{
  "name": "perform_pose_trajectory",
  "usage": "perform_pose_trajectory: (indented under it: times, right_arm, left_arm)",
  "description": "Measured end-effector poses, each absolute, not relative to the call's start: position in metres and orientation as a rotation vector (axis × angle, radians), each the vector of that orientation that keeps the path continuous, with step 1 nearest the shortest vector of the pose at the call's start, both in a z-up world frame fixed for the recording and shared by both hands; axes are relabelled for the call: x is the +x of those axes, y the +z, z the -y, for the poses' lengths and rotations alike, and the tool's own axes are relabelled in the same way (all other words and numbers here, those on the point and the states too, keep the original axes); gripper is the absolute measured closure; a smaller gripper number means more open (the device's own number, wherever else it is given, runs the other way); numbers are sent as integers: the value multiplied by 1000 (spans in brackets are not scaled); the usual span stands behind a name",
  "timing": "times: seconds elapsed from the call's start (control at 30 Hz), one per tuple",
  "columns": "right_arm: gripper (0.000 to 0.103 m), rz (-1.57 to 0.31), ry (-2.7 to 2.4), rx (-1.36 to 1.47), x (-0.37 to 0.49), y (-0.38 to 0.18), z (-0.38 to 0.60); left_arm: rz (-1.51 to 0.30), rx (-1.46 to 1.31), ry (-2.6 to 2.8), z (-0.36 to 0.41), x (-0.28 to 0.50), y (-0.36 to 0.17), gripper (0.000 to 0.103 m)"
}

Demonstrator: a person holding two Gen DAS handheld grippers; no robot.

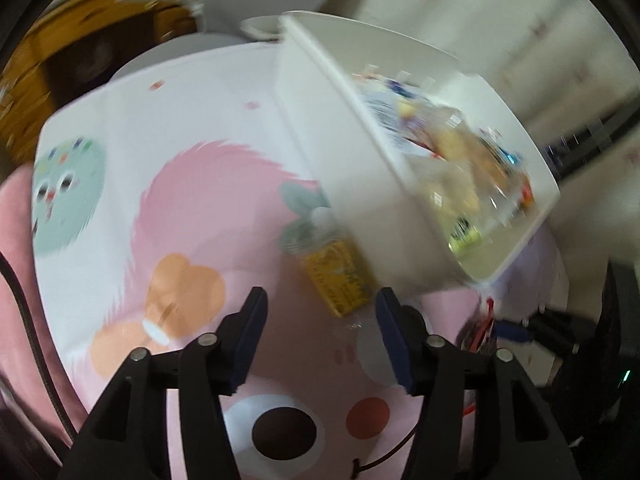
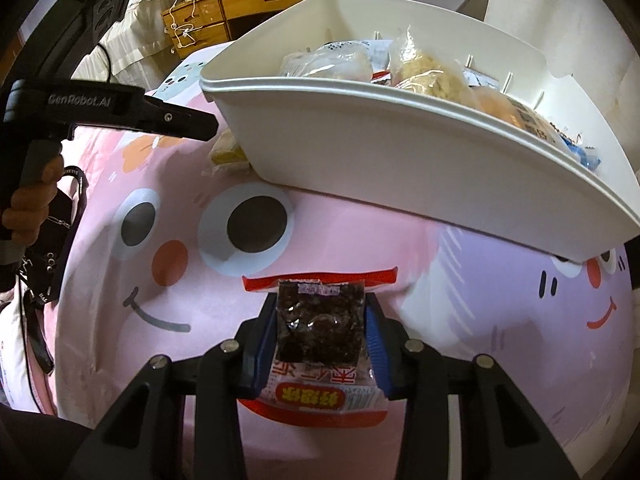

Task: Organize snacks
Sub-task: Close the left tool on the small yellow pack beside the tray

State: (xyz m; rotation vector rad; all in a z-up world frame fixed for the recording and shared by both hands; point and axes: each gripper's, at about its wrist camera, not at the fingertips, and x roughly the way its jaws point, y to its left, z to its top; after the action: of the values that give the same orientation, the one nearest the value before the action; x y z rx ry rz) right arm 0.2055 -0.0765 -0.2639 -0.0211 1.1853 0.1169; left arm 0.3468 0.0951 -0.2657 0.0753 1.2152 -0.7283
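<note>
While my right gripper (image 2: 321, 330) pinches a dark snack packet (image 2: 320, 334) between its pads above the pink cartoon cloth (image 2: 340, 240), the white bin (image 2: 400, 152) of snacks sits toward the cloth's far edge. My left gripper (image 1: 320, 320) gapes wide, holding nothing, with a yellow packet (image 1: 338, 276) just beyond its tips, against the bin's wall.

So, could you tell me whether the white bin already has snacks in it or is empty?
Partly full: the white bin holds several snack bags rising above its rim. How deep they go cannot be told.
</note>
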Motion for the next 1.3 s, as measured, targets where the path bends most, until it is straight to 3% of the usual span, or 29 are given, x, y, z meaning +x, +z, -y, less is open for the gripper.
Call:
perform_pose_trajectory:
  times: [0.07,0.37,0.8,0.97,1.1,1.3]
  right_arm:
    - [62,-1182,125,-22,203,-262,74]
    - [62,-1169,118,-8,190,-258,64]
    - [62,-1160,36,30,169,-256,55]
    - [62,-1157,-2,43,166,-254,55]
    - [62,-1156,-21,49,157,-250,51]
    - [62,-1163,-33,47,146,-244,41]
  left_arm:
    - [-1186,155,-767,-89,340,-263,37]
    - [-936,507,-885,-67,316,-258,33]
    - [-886,616,-1001,-45,319,-279,33]
    - [-830,632,-1046,-47,318,-289,38]
    - [-796,622,-1071,-56,312,-287,51]
    - [-776,616,-1057,-67,299,-287,54]
